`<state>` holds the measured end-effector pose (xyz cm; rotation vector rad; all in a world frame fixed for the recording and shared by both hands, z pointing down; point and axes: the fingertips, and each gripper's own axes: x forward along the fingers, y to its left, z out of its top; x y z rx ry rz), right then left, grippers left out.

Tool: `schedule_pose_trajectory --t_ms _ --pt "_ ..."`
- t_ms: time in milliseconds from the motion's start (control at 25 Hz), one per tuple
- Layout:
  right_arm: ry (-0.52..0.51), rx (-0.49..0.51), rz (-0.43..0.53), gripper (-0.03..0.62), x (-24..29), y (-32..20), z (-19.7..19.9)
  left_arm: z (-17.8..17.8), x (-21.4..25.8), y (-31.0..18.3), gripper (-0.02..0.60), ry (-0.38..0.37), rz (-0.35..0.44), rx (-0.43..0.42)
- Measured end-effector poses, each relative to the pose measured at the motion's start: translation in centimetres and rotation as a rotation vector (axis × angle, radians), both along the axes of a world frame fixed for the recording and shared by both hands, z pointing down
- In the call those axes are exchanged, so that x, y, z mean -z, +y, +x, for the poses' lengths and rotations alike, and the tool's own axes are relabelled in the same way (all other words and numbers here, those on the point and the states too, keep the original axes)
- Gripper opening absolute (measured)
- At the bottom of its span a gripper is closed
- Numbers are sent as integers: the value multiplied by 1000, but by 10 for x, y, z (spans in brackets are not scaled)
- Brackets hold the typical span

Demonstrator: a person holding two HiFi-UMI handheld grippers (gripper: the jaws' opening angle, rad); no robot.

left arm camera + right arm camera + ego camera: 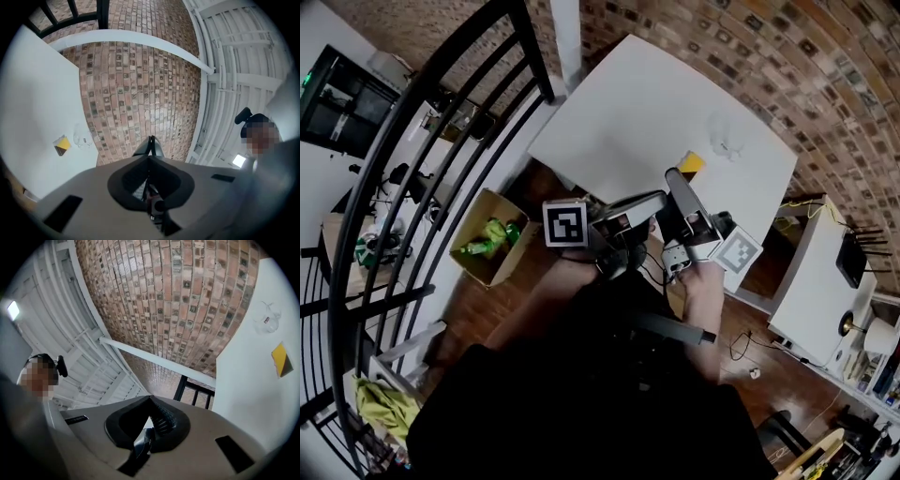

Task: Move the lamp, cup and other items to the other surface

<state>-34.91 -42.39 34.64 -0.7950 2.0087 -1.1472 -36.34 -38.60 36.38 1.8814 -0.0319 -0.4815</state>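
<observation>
A white table (pixel 628 112) lies ahead in the head view. On its right part stand a clear glass cup (pixel 727 141) and a small yellow and black item (pixel 692 162). My left gripper (pixel 659 201) is shut and empty, held in front of the table's near edge. My right gripper (pixel 673 175) is also shut and empty, its tip close to the yellow item. In the left gripper view the shut gripper (pixel 151 139) points at a brick surface, with the cup (pixel 83 137) and yellow item (pixel 61 144) on the left. The right gripper (pixel 150 398) sees the cup (pixel 268 319) and yellow item (pixel 281 358) on the right. No lamp shows.
A black curved railing (pixel 441 141) runs down the left. A cardboard box (pixel 492 239) with green things sits on the floor beside it. A white cabinet (pixel 820 281) stands at the right. A person with a headset (pixel 255 126) shows in both gripper views.
</observation>
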Motion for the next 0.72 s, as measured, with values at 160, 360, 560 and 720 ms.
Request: schedule_pose_trajectory --t_ms 160,360,560,720 --pt "-31 8 7 11 -1 -19 31 31 0 -19 2 -29 -3 11" --pt "-68 2 24 11 -7 -36 75 74 -8 -35 2 -75 4 6" --pt "-105 -14 45 11 -7 -42 117 113 -8 -43 2 -124 27 -12" --pt "-130 -59 66 11 -5 -47 146 140 -8 -49 2 -169 42 -66"
